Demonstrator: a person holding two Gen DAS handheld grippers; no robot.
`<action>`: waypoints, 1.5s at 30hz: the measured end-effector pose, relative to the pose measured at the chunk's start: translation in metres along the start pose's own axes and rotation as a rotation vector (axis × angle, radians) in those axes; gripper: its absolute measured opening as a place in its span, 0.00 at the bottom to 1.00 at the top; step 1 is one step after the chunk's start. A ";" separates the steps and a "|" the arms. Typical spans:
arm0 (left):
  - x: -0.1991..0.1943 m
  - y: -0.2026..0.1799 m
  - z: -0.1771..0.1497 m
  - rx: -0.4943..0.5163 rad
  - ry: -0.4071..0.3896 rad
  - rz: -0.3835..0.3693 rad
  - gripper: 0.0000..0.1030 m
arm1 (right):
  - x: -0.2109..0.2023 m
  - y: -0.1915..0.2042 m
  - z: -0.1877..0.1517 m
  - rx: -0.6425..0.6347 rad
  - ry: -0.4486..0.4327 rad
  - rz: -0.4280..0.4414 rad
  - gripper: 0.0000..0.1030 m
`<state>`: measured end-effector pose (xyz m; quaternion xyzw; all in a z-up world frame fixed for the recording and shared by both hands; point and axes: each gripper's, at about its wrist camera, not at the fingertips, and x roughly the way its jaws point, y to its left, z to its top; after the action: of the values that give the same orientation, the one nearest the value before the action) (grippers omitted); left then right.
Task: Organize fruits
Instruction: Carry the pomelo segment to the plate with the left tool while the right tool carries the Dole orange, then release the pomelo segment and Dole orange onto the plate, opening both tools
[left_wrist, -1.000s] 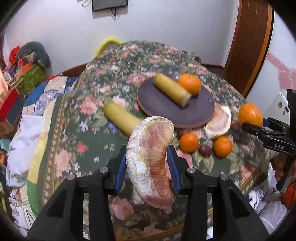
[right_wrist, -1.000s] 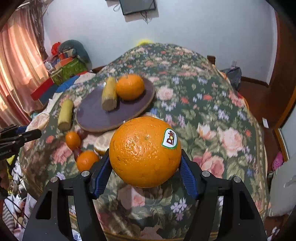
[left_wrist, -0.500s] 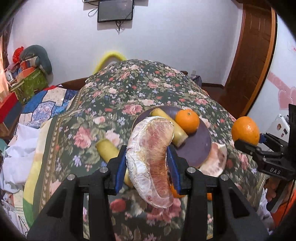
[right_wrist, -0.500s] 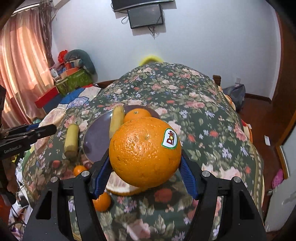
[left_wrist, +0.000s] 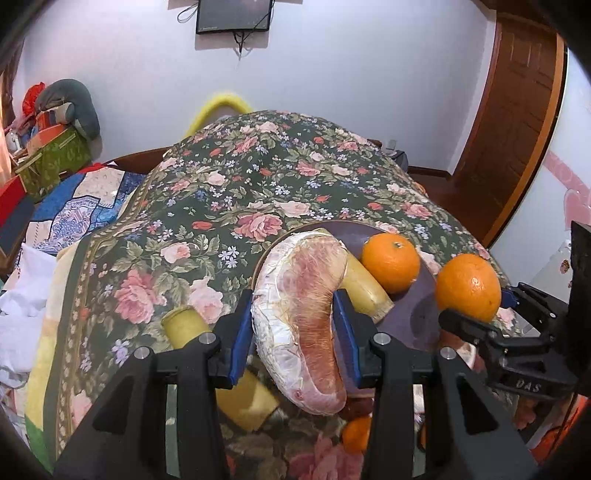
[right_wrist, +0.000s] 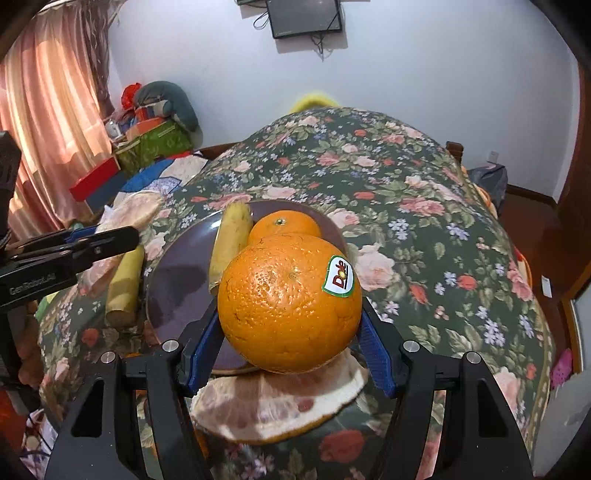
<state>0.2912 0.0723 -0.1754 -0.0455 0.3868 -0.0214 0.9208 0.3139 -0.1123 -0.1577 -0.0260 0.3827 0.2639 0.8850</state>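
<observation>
My left gripper is shut on a peeled pomelo segment, pink flesh with white pith, held above the near edge of the dark round plate. My right gripper is shut on a large orange with a Dole sticker, just over the plate's near rim. On the plate lie a yellow banana piece and a smaller orange. In the left wrist view the right gripper with its orange hangs at the plate's right side. The left gripper shows at the left of the right wrist view.
A flowered green cloth covers the table. A second banana piece lies left of the plate, another pomelo segment below my right gripper, and small oranges near the front edge. Boxes and bedding sit at the left.
Both grippers have moved forward over the table with their fruit; the plate now lies right under them and the small fruits near the front edge are mostly hidden.
</observation>
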 end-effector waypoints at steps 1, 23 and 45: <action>0.005 0.000 0.001 0.000 0.004 -0.002 0.41 | 0.003 0.001 0.001 -0.006 0.002 0.003 0.63; 0.062 -0.005 0.020 -0.018 0.077 -0.022 0.41 | 0.036 -0.002 0.016 -0.024 0.043 0.017 0.64; 0.021 -0.005 0.022 -0.007 0.030 -0.024 0.43 | 0.010 0.007 0.020 -0.053 0.020 0.008 0.68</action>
<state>0.3212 0.0676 -0.1743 -0.0533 0.4000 -0.0319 0.9144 0.3293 -0.0969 -0.1498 -0.0507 0.3843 0.2771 0.8792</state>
